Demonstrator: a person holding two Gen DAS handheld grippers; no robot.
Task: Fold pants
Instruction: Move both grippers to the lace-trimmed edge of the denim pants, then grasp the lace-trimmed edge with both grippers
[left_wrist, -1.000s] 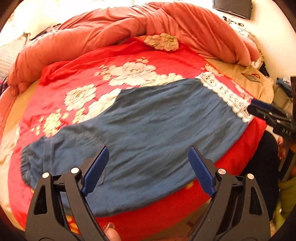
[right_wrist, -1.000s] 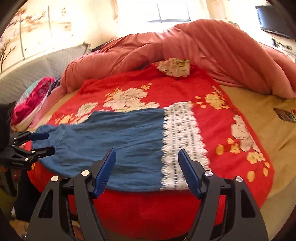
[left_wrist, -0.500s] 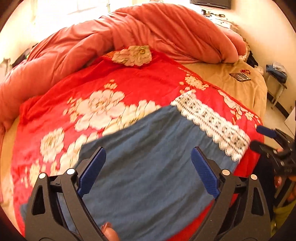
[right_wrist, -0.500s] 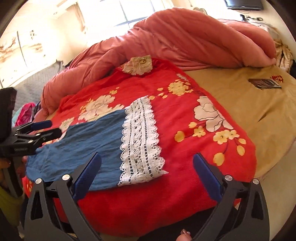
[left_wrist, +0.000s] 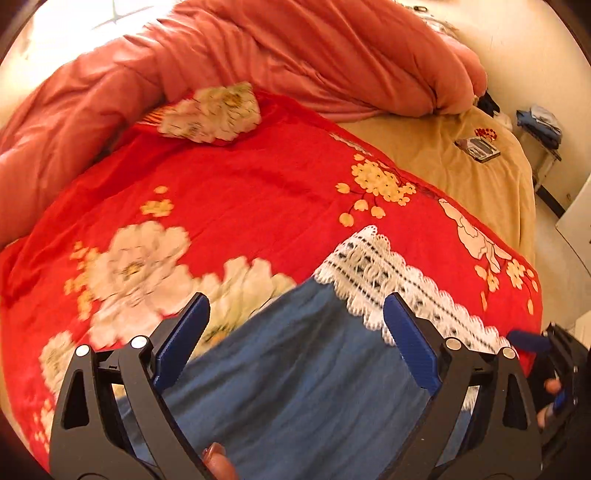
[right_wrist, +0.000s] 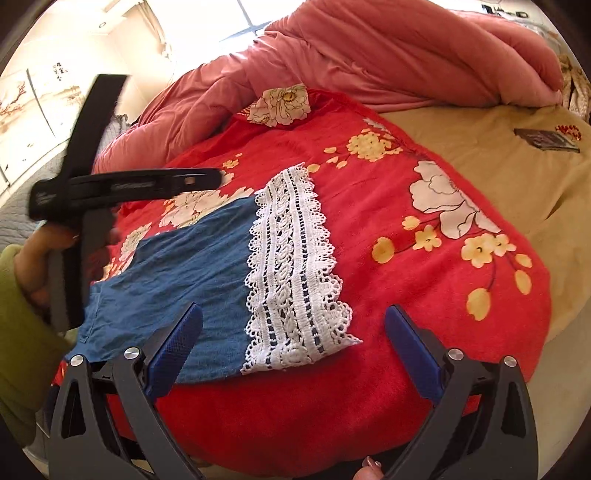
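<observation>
Your left gripper (left_wrist: 295, 332) is tilted down toward the bed, and its two blue pads (left_wrist: 181, 339) stand wide apart with nothing pressed between them; they hang above the blue cloth and do not touch it. In the right wrist view you see this same tool from the side, at the left, with its black body nearly level and your left hand (right_wrist: 40, 254) wrapped around the handle below it, the green sleeve (right_wrist: 18, 332) just behind. Your right gripper (right_wrist: 293, 343) also points down at an angle, and its jaws are fully spread and hold nothing. It hangs over the near edge of the red floral blanket (right_wrist: 406, 295), and the lace end of the garment lies between its pads but lower, apart from them. One fingertip (right_wrist: 367, 470) shows at the bottom between the handles. The pants (right_wrist: 192, 269) lie flat on the red blanket, blue cloth with a white lace hem (right_wrist: 291, 269) at the right end, close to the near edge of the bed. In the left wrist view the lace hem runs just behind the right pad. Behind the blanket, a pink duvet (right_wrist: 388, 55) is piled up, and a tan sheet (right_wrist: 498, 177) covers the right part of the bed.
</observation>
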